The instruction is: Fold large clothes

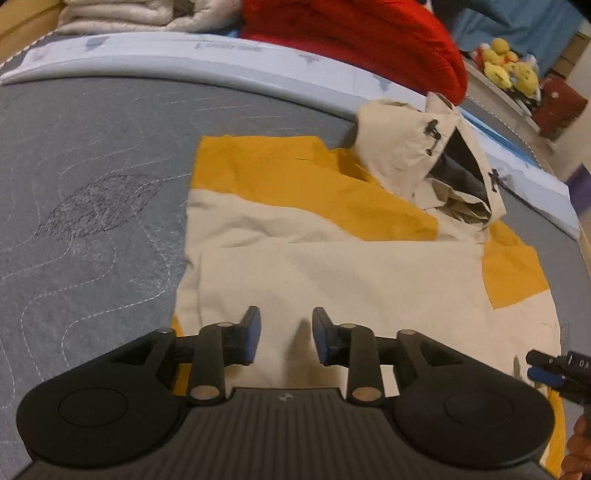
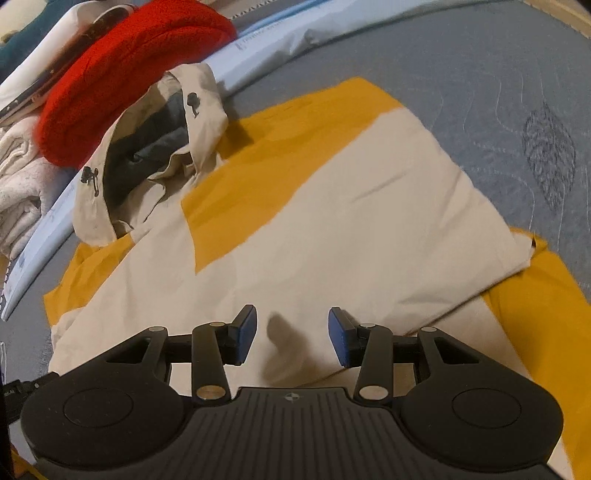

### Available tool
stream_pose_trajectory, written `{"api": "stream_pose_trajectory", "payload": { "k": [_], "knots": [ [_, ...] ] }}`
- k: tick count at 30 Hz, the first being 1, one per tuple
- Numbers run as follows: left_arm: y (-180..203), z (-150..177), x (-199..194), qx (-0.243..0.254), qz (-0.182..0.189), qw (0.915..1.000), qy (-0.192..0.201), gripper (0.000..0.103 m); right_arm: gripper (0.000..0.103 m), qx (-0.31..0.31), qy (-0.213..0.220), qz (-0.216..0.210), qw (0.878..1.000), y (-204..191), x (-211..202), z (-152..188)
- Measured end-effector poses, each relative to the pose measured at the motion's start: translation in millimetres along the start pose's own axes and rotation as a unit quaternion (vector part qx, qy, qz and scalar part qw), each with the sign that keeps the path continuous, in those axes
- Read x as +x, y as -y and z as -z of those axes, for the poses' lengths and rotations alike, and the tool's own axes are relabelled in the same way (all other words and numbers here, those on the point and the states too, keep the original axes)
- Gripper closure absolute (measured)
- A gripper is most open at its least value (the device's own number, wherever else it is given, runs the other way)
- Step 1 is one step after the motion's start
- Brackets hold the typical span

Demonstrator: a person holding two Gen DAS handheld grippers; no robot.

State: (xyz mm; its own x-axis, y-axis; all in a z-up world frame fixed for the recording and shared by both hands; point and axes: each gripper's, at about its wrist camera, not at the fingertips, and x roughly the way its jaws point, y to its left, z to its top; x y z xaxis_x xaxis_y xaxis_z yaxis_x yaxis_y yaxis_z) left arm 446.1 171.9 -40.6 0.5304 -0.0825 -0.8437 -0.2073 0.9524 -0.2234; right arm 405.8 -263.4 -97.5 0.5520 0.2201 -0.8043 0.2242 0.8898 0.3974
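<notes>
A cream and yellow hooded jacket (image 1: 332, 266) (image 2: 351, 221) lies partly folded on the grey quilted mattress (image 1: 92, 184) (image 2: 498, 92). Its hood (image 1: 406, 155) (image 2: 155, 147) stands crumpled at the far end, with a dark lining showing inside. My left gripper (image 1: 286, 332) hovers over the jacket's near cream panel, open, with only cloth lying flat below the gap. My right gripper (image 2: 291, 332) is over the same near cream part, also open, its blue pads apart and holding nothing. A folded cream layer crosses the yellow one in the right wrist view.
A red blanket (image 1: 369, 40) (image 2: 129, 74) and pale folded bedding (image 1: 129, 14) (image 2: 18, 177) lie beyond the hood. A light blue sheet edge (image 1: 184, 55) (image 2: 277, 40) runs along the far side. Plush toys (image 1: 509, 62) sit on a shelf at the far right.
</notes>
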Motion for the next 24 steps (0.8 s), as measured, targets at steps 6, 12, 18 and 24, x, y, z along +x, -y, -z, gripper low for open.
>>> {"api": "stream_pose_trajectory", "payload": {
  "k": [6, 12, 18, 24],
  "knots": [
    [-11.1, 6.9, 19.7, -0.029, -0.013, 0.9986, -0.042, 0.068, 0.058, 0.023, -0.015, 0.012, 1.0, 9.6, 6.3, -1.1],
    [11.5, 1.7, -0.4, 0.02, -0.011, 0.9996, 0.019, 0.067, 0.058, -0.027, 0.037, 0.004, 0.999, -5.8, -12.9, -4.9],
    [32.9, 6.9, -2.9, 0.052, -0.012, 0.9975, 0.048, 0.068, 0.058, -0.095, 0.098, -0.001, 0.991, -21.3, -37.8, -6.1],
    [51.4, 14.2, -7.2, 0.076, -0.007, 0.9947, 0.068, 0.068, 0.058, -0.143, 0.144, -0.004, 0.979, -26.0, -63.4, -4.4]
  ]
}}
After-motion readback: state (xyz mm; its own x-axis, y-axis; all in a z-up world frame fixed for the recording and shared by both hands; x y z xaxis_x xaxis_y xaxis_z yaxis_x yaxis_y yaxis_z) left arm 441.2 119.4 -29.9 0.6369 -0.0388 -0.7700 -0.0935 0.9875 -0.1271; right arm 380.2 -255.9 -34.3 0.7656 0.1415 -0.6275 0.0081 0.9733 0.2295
